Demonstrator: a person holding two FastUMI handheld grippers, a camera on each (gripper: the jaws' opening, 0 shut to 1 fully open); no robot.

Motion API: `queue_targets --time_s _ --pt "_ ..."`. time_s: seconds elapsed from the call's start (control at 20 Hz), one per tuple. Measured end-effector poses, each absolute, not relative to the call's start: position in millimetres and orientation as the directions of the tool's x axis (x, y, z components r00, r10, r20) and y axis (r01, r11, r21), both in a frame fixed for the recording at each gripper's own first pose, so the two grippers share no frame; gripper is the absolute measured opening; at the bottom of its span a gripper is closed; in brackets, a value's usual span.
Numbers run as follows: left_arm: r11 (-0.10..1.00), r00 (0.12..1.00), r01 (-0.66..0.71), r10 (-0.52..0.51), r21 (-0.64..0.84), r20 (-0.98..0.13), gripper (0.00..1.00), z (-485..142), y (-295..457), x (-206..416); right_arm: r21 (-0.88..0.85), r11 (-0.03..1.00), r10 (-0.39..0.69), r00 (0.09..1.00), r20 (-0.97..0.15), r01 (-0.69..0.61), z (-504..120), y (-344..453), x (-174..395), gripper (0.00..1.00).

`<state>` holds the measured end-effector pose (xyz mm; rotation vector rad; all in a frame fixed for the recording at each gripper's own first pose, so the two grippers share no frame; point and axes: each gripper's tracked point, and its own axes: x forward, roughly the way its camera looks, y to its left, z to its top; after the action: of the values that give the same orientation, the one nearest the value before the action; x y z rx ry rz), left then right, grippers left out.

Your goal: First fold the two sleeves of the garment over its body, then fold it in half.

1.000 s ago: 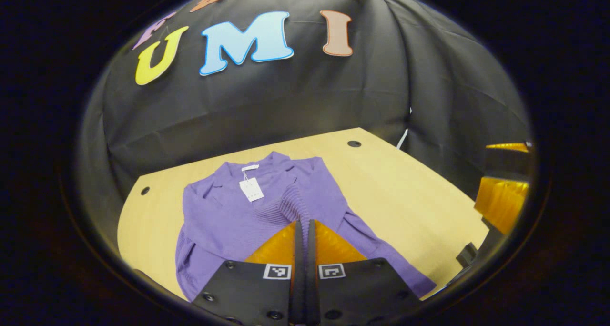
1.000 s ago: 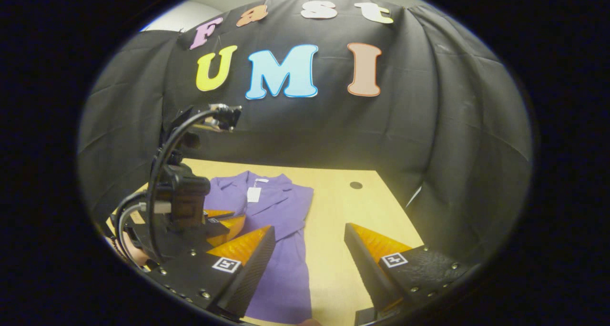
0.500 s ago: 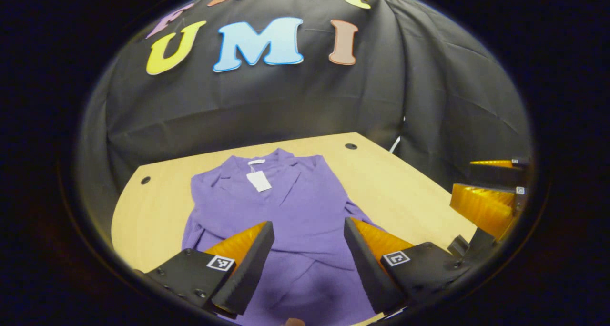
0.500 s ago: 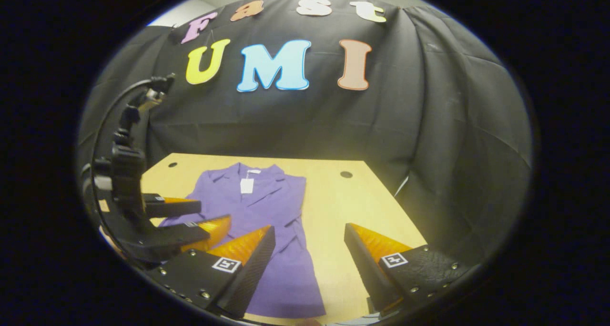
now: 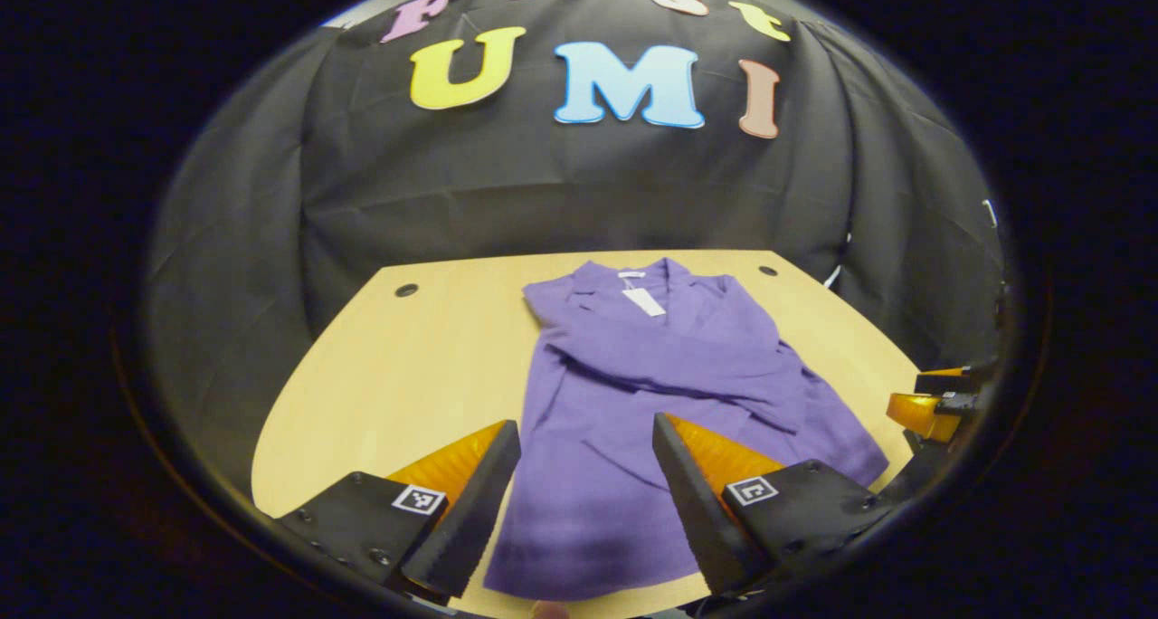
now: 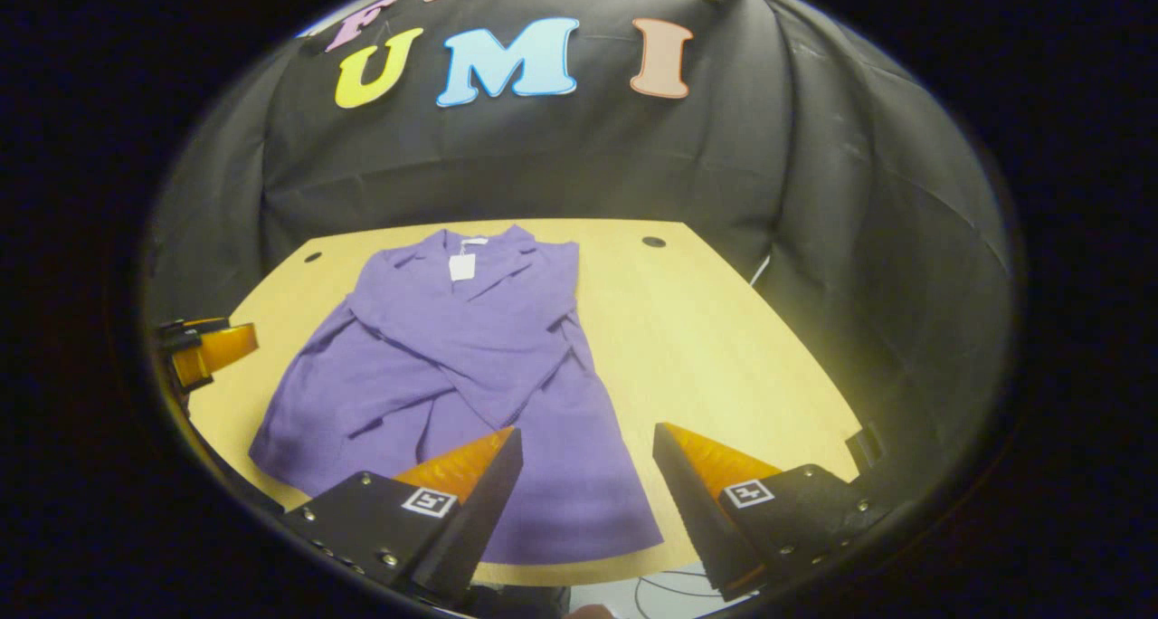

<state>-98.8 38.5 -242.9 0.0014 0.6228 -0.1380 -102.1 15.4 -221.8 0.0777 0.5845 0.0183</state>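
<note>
Both sleeves lie crossed over the purple cardigan (image 6: 470,347), so I judge the half fold comes next. My left gripper (image 5: 586,474) and right gripper (image 6: 586,474) are wide open and empty; they should take the hem (image 6: 579,533).

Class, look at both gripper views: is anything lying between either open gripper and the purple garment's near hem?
Nothing visible does. The left gripper and right gripper hover open above the garment, and the table around it is bare.
</note>
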Motion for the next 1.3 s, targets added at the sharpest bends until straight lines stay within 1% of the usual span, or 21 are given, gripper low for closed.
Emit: queue_targets --time_s 0.05,0.1,0.15,0.25,0.35,0.45,0.75,0.8,0.85,0.95,1.0,1.05,1.15,1.2,1.25,1.3 --pt "0.992 0.803 0.118 -0.119 -0.04 -0.584 1.0 -245.8 48.4 -101.8 0.075 0.997 0.033 0.832 -0.554 0.011 -226.4 10.6 -106.4 0.92" --pt "0.994 0.805 0.104 -0.106 -0.036 -0.584 0.98 -246.2 58.9 -105.6 0.073 0.997 0.026 0.832 -0.555 0.017 -228.5 7.7 -107.5 0.91" --pt "0.995 0.807 0.098 -0.1 -0.035 -0.583 1.0 -246.2 67.0 -110.9 0.073 0.997 0.02 0.831 -0.555 0.025 -229.2 6.5 -108.1 0.91" --pt "0.994 0.802 0.092 -0.104 -0.05 -0.588 1.0 -251.5 75.7 -118.7 0.08 0.996 0.016 0.827 -0.561 0.036 -232.0 4.5 -109.0 0.91" --pt "0.993 0.778 0.082 -0.116 -0.083 -0.617 1.0 -262.3 81.1 -130.3 0.084 0.995 0.011 0.816 -0.579 0.047 -240.6 -0.2 -111.2 0.91" --pt "0.992 0.743 0.07 -0.12 -0.102 -0.658 1.0 -278.3 89.1 -142.5 0.104 0.993 0.023 0.795 -0.606 0.05 -252.0 -1.0 -115.2 0.94" --pt "0.99 0.613 0.035 -0.13 -0.138 -0.779 1.0 -329.2 106.3 -167.9 0.161 0.981 0.039 0.697 -0.716 0.111 -296.0 -7.1 -119.7 0.94" --pt "0.99 0.585 0.038 -0.134 -0.138 -0.8 0.97 -338.0 106.2 -172.1 0.163 0.98 0.044 0.678 -0.733 0.114 -302.0 -6.8 -119.8 0.94" --pt "0.989 0.559 0.04 -0.138 -0.14 -0.818 1.0 -347.1 105.2 -175.7 0.168 0.979 0.052 0.664 -0.746 0.113 -307.9 -5.2 -119.2 0.94" --pt "0.988 0.515 0.046 -0.151 -0.148 -0.844 1.0 -360.6 100.9 -180.0 0.196 0.975 0.084 0.64 -0.764 0.105 -316.5 3.3 -118.9 0.94" --pt "0.988 0.499 0.049 -0.151 -0.147 -0.854 0.97 -366.8 98.9 -182.1 0.209 0.972 0.098 0.63 -0.77 0.104 -318.9 7.2 -118.9 0.94" --pt "0.988 0.49 0.051 -0.151 -0.145 -0.859 1.0 -371.7 95.8 -183.9 0.209 0.973 0.101 0.623 -0.775 0.102 -322.6 9.6 -119.9 0.94" --pt "0.991 0.493 0.065 -0.135 -0.118 -0.859 0.99 -375.9 94.8 -185.3 0.162 0.983 0.071 0.628 -0.775 0.088 -324.0 3.9 -120.9 0.94" --pt "0.991 0.49 0.075 -0.131 -0.108 -0.862 0.98 -375.5 92.3 -187.7 0.127 0.988 0.038 0.641 -0.767 0.093 -322.5 -4.2 -118.9 0.92" --pt "0.992 0.492 0.083 -0.123 -0.094 -0.862 0.98 -375.9 91.1 -188.4 0.116 0.989 0.03 0.643 -0.766 0.092 -322.9 -7.5 -120.0 0.91" --pt "0.992 0.492 0.092 -0.12 -0.086 -0.862 1.0 -375.2 89.7 -189.1 0.129 0.988 0.048 0.625 -0.78 0.085 -326.0 -5.9 -123.5 0.92"
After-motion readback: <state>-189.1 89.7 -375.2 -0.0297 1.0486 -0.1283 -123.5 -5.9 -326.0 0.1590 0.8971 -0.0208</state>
